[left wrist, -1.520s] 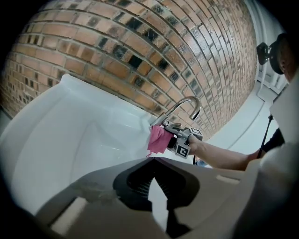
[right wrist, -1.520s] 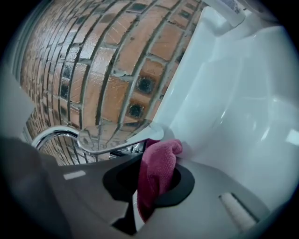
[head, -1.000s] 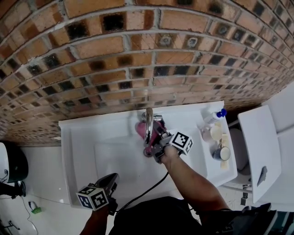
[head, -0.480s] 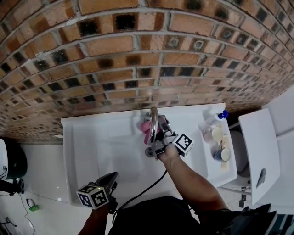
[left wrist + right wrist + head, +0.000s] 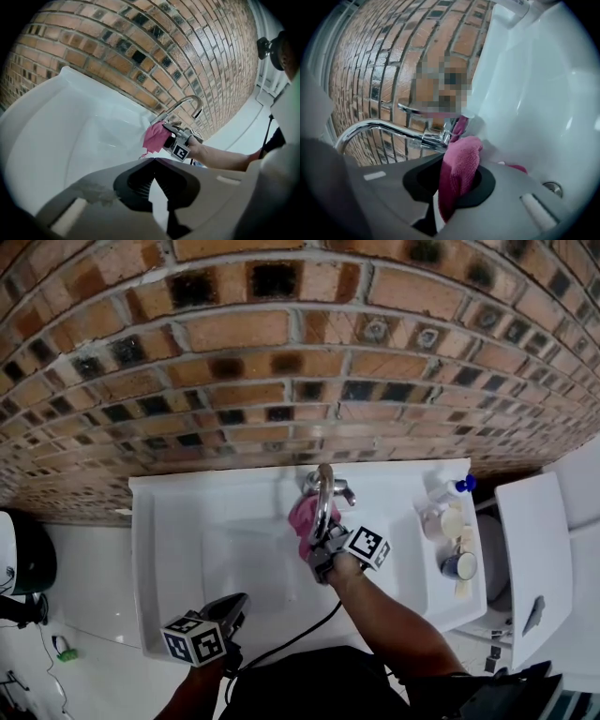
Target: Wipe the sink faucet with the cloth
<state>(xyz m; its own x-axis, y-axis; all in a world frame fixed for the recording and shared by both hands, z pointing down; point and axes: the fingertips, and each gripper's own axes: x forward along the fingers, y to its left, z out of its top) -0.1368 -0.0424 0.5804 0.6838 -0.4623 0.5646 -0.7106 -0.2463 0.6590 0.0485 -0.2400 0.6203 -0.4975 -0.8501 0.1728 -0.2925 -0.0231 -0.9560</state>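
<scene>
One brick wall (image 5: pixel 281 352) fills the upper half of my head view. Below it sits the white sink (image 5: pixel 187 521), its basin wide and pale. The chrome faucet (image 5: pixel 324 493) rises at the back rim and curves forward over the basin.

My right gripper (image 5: pixel 322 545) reaches in from the front, close beside the spout, with its marker cube turned up. Its jaws are clamped on the pink cloth (image 5: pixel 305 517). In the right gripper view the cloth stands up from between the jaws and bunches out past the tips. It is pressed against the faucet near where the spout meets the body. From the head view the cloth shows on the left side of the spout, over the basin.

My left gripper (image 5: pixel 225 615) hangs at the sink's front edge, well apart from the faucet. Its jaws are drawn together to a sliver, with nothing between them.

On the ledge to the right stand a bottle with a blue cap (image 5: pixel 448 488) and a cup (image 5: pixel 459 565).
</scene>
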